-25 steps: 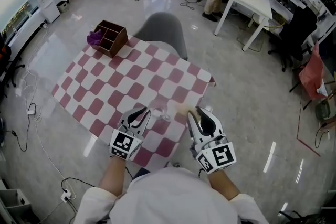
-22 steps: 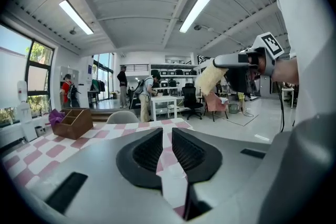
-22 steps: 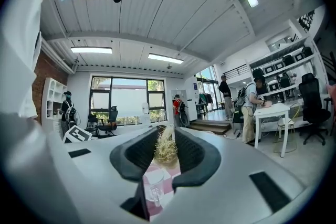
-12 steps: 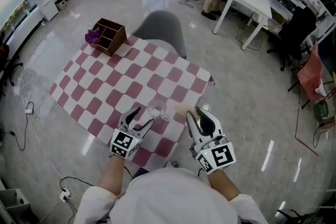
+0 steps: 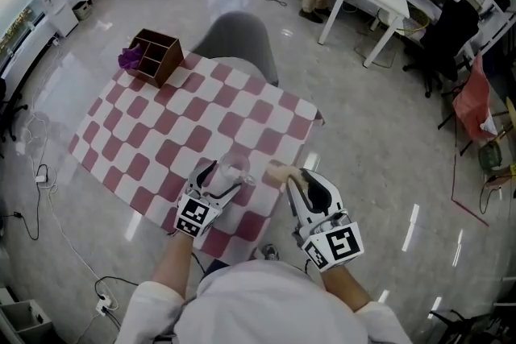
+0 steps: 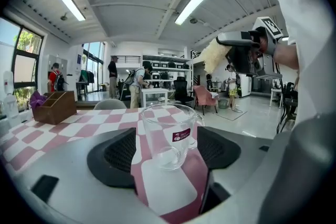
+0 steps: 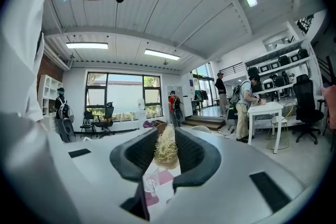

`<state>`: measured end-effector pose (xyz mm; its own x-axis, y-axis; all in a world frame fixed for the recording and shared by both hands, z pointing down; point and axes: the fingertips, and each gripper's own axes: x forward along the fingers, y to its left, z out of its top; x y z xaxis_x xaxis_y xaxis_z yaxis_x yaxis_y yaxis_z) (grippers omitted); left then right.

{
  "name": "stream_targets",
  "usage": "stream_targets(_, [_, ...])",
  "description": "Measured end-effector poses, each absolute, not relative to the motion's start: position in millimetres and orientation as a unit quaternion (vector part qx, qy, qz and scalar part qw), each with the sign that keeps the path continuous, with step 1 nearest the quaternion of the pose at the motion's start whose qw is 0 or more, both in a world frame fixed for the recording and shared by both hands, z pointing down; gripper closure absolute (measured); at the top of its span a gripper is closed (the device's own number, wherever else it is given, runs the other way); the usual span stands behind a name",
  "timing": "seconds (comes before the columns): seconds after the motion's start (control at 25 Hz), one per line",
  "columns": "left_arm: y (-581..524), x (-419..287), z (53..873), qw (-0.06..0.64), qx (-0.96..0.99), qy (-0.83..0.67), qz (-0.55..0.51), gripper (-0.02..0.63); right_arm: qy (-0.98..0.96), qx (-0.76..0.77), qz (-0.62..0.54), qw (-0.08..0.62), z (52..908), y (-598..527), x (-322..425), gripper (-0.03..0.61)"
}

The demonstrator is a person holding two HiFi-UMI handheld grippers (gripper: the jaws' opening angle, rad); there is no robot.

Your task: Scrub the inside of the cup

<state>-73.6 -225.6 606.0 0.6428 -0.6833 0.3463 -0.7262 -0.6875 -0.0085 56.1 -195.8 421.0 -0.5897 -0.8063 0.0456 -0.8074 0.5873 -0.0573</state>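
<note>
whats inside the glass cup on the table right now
Nothing visible: the glass cup is empty, the checkered tablecloth showing through its clear walls. Only its small red label blocks a patch. The scrubber is outside it, clamped in the right gripper.

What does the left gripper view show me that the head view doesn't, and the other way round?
Only the left gripper view: the red label on the glass cup, which stands untouched between the opening jaws of the left tongs, and the ceiling lights. Only the head view: the left tongs' own marker cube, the person's left forearm and the floor cables. Both: the cup, the checkered tablecloth, the wooden box, and the right tongs gripping a straw-coloured scrubber.
</note>
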Motion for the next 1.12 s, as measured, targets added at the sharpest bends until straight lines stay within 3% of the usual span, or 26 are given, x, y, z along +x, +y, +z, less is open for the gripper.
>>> stream_targets(0.68, [-245,-49,616,0.063,0.921,-0.359,0.14,0.261,-0.875,0.48,0.055,0.027,435,-194,70,0.472])
stream_targets(1.12, [-251,-42,628,0.1,0.922,-0.334,0.166,0.259,-0.873,0.483,0.061,0.033,441,-200,68,0.472])
